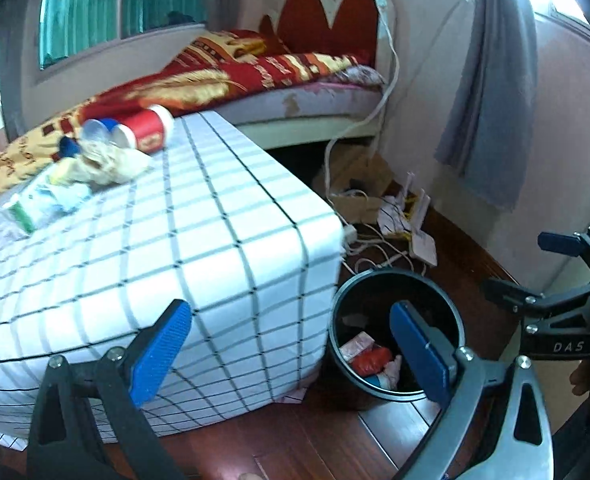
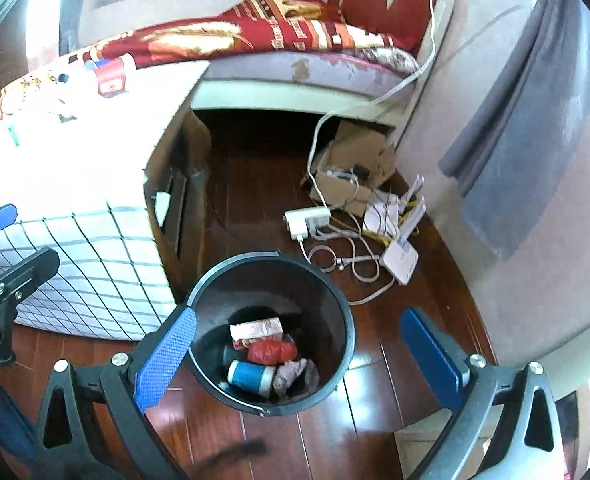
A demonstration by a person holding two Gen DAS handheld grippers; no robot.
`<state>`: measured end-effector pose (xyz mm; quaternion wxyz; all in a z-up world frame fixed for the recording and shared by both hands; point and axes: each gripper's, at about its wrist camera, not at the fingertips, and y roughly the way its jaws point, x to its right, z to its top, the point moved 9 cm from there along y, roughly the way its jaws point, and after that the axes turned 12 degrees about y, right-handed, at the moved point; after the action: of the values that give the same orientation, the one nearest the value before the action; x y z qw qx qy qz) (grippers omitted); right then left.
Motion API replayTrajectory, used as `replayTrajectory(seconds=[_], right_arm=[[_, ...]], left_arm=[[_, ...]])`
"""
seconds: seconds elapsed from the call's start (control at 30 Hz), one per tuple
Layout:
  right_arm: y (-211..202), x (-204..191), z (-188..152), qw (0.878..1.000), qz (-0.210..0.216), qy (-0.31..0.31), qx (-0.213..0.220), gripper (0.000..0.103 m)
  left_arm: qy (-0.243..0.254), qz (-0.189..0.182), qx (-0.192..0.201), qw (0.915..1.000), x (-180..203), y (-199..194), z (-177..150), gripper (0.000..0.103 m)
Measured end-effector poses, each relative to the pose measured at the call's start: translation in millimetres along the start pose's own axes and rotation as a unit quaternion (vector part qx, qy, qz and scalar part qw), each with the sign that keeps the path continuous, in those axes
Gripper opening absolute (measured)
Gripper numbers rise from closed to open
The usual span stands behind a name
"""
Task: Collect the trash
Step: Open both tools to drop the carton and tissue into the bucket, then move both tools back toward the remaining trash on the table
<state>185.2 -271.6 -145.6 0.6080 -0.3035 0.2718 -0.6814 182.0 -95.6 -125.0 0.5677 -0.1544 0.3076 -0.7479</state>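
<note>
Both grippers' jaws apart, empty: right gripper (image 2: 295, 360) above round black plastic bin (image 2: 337, 300) on floor, left gripper (image 1: 291, 356) by checked-cloth bench (image 1: 215, 220). Remaining trash, red paper cup (image 1: 149, 128) and crumpled wrappers (image 1: 107, 164), sits at bench's far side; careless reach could roll cup off.

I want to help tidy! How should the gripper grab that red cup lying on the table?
Grip the red cup across its round middle, coming from above. It lies on its side on the checked tablecloth, so its curved sides are open, and crumpled wrappers crowd its near end.
</note>
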Motion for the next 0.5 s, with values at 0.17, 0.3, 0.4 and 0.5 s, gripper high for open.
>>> replayTrajectory(seconds=[0.17,0.3,0.4,0.5], right_arm=[[-17.2,-27.9,17.0,0.999,0.004,-0.020,0.025,0.103],[-28.1,-52.8,30.8,0.999,0.018,-0.030,0.041,0.103],[-33.6,-71.9,39.1,0.998,0.029,-0.039,0.050,0.103],[-38.0,-91.2,45.5,0.996,0.039,-0.049,0.058,0.103]], left_arm=[[-0.015,0.024,0.008,0.9996,-26.5,-15.1,2.2,0.100],[-0.028,0.044,0.011,0.9986,-50.2,-26.4,2.4,0.100],[-0.039,0.062,0.012,0.9973,-70.9,-34.5,0.5,0.100],[-0.048,0.079,0.016,0.9956,-89.9,-43.5,-1.0,0.100]])
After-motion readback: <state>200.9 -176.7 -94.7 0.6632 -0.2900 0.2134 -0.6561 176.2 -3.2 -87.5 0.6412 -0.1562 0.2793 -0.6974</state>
